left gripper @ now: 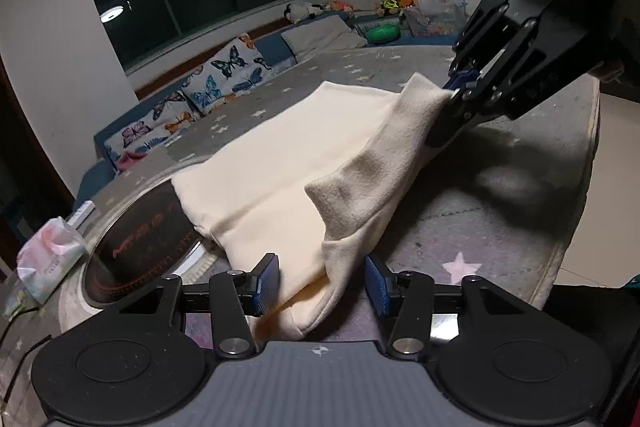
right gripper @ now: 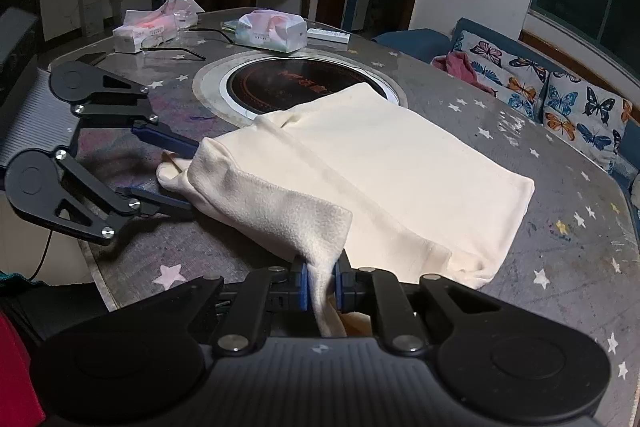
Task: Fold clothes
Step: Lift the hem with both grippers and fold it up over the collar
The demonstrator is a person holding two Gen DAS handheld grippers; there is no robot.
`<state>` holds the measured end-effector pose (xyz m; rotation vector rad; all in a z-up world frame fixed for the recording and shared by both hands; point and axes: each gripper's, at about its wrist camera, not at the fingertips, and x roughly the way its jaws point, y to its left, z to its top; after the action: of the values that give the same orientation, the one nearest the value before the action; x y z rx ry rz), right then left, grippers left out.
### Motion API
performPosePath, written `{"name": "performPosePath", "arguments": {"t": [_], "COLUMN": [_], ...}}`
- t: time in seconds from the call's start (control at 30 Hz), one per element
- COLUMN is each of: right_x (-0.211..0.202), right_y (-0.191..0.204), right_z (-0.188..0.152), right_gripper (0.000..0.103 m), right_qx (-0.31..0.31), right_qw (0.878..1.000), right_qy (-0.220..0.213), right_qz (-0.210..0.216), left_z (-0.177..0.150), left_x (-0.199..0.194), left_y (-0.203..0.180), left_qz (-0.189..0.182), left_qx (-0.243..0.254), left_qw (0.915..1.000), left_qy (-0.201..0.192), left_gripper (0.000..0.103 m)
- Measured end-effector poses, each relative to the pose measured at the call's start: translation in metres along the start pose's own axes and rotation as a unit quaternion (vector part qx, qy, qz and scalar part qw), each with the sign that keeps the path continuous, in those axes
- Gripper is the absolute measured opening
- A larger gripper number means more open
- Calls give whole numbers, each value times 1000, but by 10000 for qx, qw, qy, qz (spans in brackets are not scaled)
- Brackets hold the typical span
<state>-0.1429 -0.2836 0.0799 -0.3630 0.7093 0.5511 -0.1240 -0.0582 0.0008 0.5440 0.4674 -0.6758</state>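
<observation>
A cream garment (left gripper: pixel 288 147) (right gripper: pixel 400 167) lies folded on the round grey star-patterned table (right gripper: pixel 520 267), its far part over the edge of the inset hob. My left gripper (left gripper: pixel 324 283) (right gripper: pixel 192 179) is open, and the garment's near corner sits between its blue pads without being pressed. My right gripper (right gripper: pixel 322 285) (left gripper: pixel 456 95) is shut on another corner of the garment, pinching a raised flap of cloth between its pads. The flap stretches slightly lifted between the two grippers.
A black round hob (right gripper: pixel 288 83) (left gripper: pixel 140 243) is set into the table's middle. Tissue packs (right gripper: pixel 272 31) (right gripper: pixel 144 31) (left gripper: pixel 48 255), a cable and a remote lie at the far side. A sofa with butterfly cushions (right gripper: pixel 560 95) stands beyond. The table edge (left gripper: pixel 576 207) is close.
</observation>
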Motion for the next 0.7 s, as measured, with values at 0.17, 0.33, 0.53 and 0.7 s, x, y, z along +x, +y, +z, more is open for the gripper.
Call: {"name": "performPosePath", "arguments": {"t": [0.17,0.33,0.53,0.7], "right_x": [-5,-25,-75,-95], "right_y": [3,8,22,28], "right_z": [-1,-2,-9,-5], "right_gripper": [9,8,8,8], "right_qx": [54,-4,-39,-94], "right_qw": [9999,9997,9992,9992], "right_qy": [-94,-252,-287,-319], "right_qz": [-62,-15,260,237], "left_z": [1,4,7,17], "left_x": [-7,-29,-75,-86], "left_y": [7,7,-4,-3], "left_qz": [-108,-342,-703,-596], "left_qx": [-176,-378,-467,-407], "left_qw": [9998,9986,9962,9966], "left_qy": [-48,-113,-225,-402], "left_gripper": [7,6,6,6]}}
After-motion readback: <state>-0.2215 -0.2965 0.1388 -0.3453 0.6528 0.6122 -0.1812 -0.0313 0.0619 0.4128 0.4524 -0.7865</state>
